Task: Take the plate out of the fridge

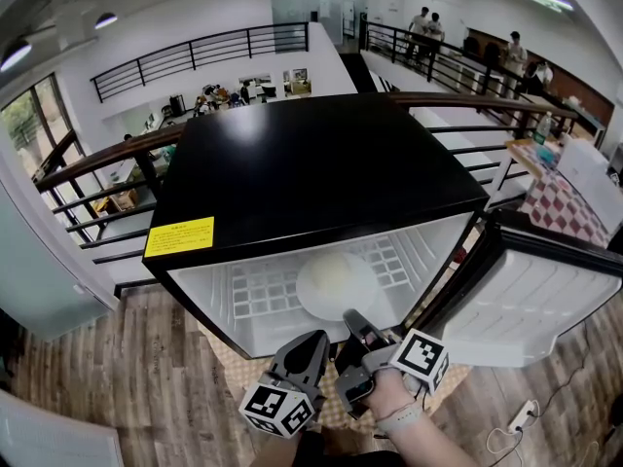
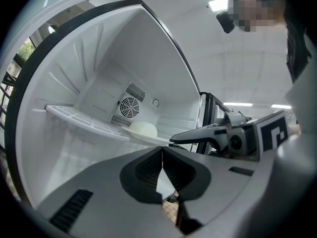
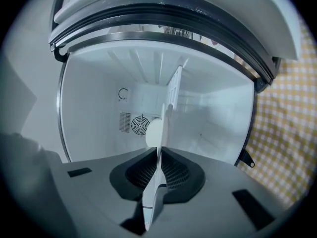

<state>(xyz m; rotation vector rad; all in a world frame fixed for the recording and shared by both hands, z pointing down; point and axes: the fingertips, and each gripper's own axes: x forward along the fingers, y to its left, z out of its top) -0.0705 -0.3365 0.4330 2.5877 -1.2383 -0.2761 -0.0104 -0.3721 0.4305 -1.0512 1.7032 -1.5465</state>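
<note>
A small black fridge point(image 1: 311, 163) stands open, and a round white plate point(image 1: 336, 285) lies on its white grid shelf point(image 1: 263, 295). My right gripper point(image 1: 353, 319) reaches in from below and is shut on the plate's near rim. In the right gripper view the plate point(image 3: 157, 170) runs edge-on between the closed jaws of the right gripper point(image 3: 159, 155). A pale rounded lump point(image 2: 143, 129) sits on the plate. My left gripper point(image 1: 313, 346) hangs just left of the right one, shut and empty. In its own view the left gripper point(image 2: 162, 155) is outside the fridge opening.
The fridge door point(image 1: 531, 300) swings open to the right. A yellow checked mat point(image 3: 290, 128) lies under the fridge on a wooden floor point(image 1: 107, 377). A black railing point(image 1: 97, 178) runs behind. A power strip point(image 1: 521, 416) lies at lower right.
</note>
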